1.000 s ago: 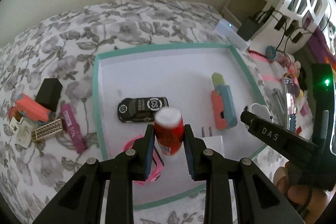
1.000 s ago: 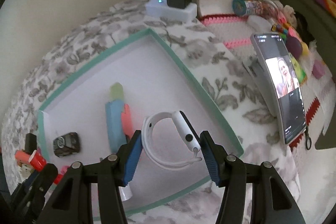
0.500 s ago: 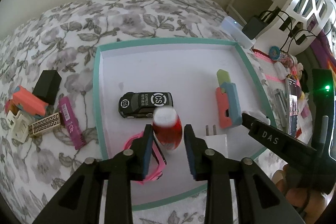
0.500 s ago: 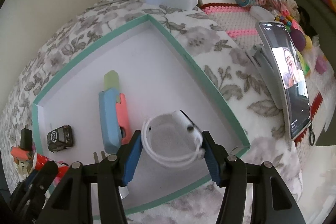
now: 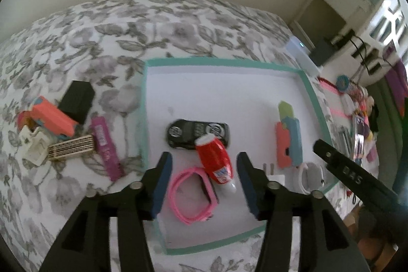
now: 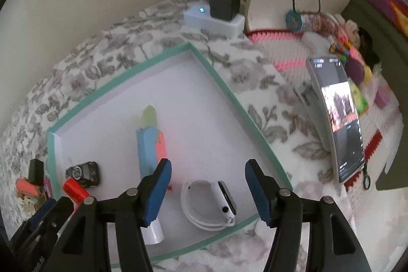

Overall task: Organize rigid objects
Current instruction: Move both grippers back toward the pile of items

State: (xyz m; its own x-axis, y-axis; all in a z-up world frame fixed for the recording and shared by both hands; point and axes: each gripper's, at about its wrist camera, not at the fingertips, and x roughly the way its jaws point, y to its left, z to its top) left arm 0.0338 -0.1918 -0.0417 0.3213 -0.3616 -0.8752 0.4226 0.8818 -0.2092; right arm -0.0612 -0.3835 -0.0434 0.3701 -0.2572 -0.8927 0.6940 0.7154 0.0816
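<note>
A white tray with a teal rim [image 5: 221, 62] lies on a floral bedspread. My left gripper [image 5: 204, 159] hovers over its near left part with the jaws opening. The red tube [image 5: 214, 157] lies tilted between them, free of both pads, resting against a black toy car [image 5: 193, 131] and a pink watch band [image 5: 191, 195]. My right gripper [image 6: 208, 166] is also opening above a white watch [image 6: 206, 205], which lies in the tray's near right corner, untouched. A blue and coral toy [image 6: 150, 142] and a white plug [image 6: 153, 231] are also in the tray.
Left of the tray lie a black box [image 5: 76, 100], a coral box [image 5: 53, 119], a magenta bar [image 5: 105, 147], a gold patterned piece [image 5: 71, 151] and a white piece [image 5: 32, 147]. A propped phone [image 6: 336, 119] and a white power strip [image 6: 214, 19] stand to the right.
The left jaws spread and let go of the red tube, which tipped over onto the tray. The right jaws widened and the white watch dropped flat into the tray corner.
</note>
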